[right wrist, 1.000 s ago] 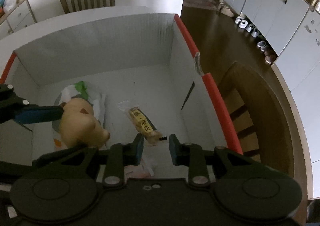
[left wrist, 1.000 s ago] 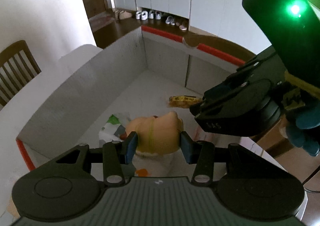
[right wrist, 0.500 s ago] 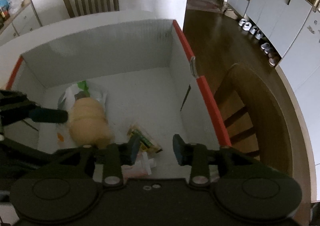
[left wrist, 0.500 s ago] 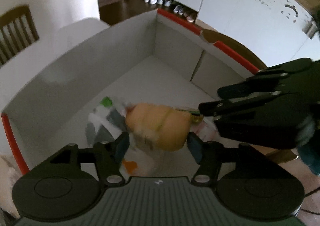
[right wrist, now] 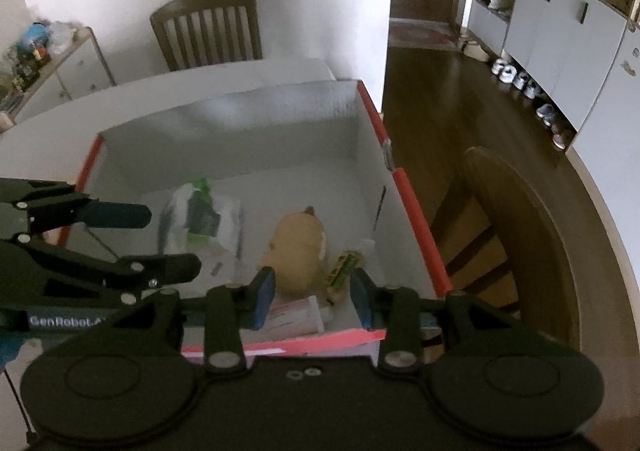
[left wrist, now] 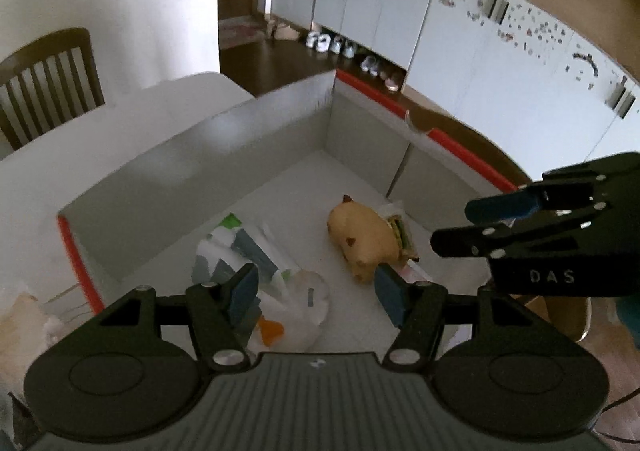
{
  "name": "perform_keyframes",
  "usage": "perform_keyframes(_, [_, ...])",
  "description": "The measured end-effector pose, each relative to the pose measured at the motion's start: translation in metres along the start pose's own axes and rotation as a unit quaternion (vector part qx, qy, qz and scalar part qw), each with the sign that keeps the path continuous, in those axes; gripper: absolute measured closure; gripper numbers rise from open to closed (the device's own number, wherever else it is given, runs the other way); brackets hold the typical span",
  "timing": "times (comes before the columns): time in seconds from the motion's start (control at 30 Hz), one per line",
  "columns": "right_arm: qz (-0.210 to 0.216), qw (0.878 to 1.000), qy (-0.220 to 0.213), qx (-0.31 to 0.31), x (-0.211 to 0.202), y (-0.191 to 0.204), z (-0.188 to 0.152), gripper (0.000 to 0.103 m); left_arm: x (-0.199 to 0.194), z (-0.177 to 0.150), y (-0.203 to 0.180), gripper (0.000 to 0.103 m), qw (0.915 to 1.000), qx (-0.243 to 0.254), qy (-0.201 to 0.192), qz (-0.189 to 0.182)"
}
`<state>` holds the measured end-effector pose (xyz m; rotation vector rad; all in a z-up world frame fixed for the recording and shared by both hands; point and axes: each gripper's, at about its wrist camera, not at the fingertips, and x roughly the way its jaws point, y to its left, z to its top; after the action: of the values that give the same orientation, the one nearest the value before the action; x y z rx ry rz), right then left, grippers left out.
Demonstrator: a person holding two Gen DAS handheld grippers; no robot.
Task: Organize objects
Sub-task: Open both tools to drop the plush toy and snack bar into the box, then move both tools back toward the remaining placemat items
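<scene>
Lying boxed: one plush toy (left wrist: pixel 366 241)

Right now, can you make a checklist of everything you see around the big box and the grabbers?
Surface: white table under the box.
Job's things: tan plush toy lies on the floor of the white box, beside a green-yellow snack packet.
Clutter: crumpled plastic bags; a pink-white tube.
Grippers: left gripper open, empty; right gripper open, empty.
Cables: thin dark cable at lower right.
Surroundings: wooden chair, white cabinets, shoes.
</scene>
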<state>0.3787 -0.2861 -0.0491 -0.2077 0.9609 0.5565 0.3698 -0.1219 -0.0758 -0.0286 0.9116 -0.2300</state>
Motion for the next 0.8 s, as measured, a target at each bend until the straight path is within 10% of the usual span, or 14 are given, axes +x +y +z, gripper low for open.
perform_keyframes(0.8, [0.031, 0.993, -0.109, -0.017, -0.089, 0.08, -0.022, 0.042, -0.136, -0.036, 0.017, 0.038, 0.9943, -0.009, -0.105, 0.012])
